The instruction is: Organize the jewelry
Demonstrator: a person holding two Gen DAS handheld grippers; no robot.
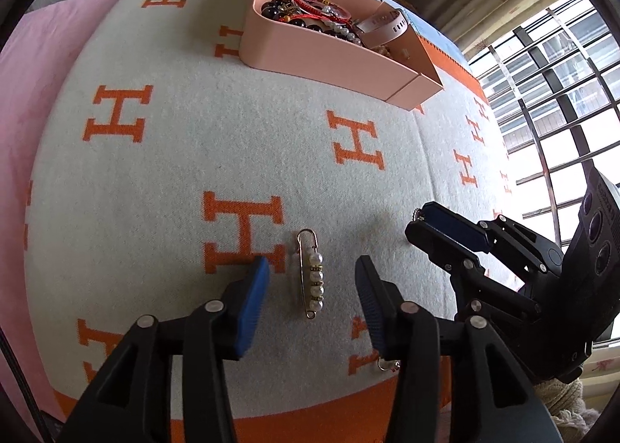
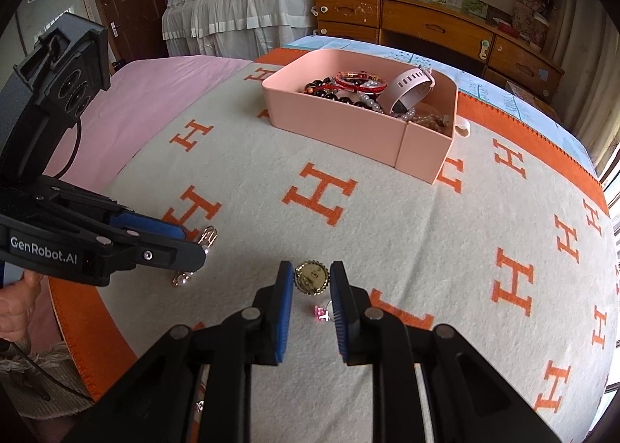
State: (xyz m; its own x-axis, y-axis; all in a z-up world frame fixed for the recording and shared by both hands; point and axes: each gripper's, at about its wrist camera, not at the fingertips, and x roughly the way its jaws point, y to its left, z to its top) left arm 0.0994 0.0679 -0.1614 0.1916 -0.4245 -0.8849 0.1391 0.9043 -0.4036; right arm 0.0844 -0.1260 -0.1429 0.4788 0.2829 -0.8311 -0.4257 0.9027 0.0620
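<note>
Mostly done, by the look of it: pink tray (image 2: 337, 121) in the upper middle of the right wrist frame already holds dark bead bracelets (image 2: 329, 92), a red bangle (image 2: 360, 81), a pearl string (image 2: 370, 100) and a pink watch strap (image 2: 410, 84).

Loose pieces left on the H-pattern blanket (image 2: 426, 234):
- pearl safety-pin brooch (image 1: 313, 274), lower centre of the left wrist frame
- round gold medallion (image 2: 312, 277), lower centre of the right wrist frame
- small pink stone ring (image 2: 322, 313) just below the medallion
- another small gold piece (image 1: 388, 364) under the left gripper's right finger, too hidden to identify

Left gripper (image 1: 312, 286): jaws spread wide, straddling the brooch, apart from it on both sides. Right gripper (image 2: 310, 280): jaws spread, bracketing the medallion closely; can't tell if the pads touch it. Neither is pinching anything.

Judgement: roughly three or four items to go, both tongs lined up for pickups; the tray sits well apart from them, toward the top of both frames.
</note>
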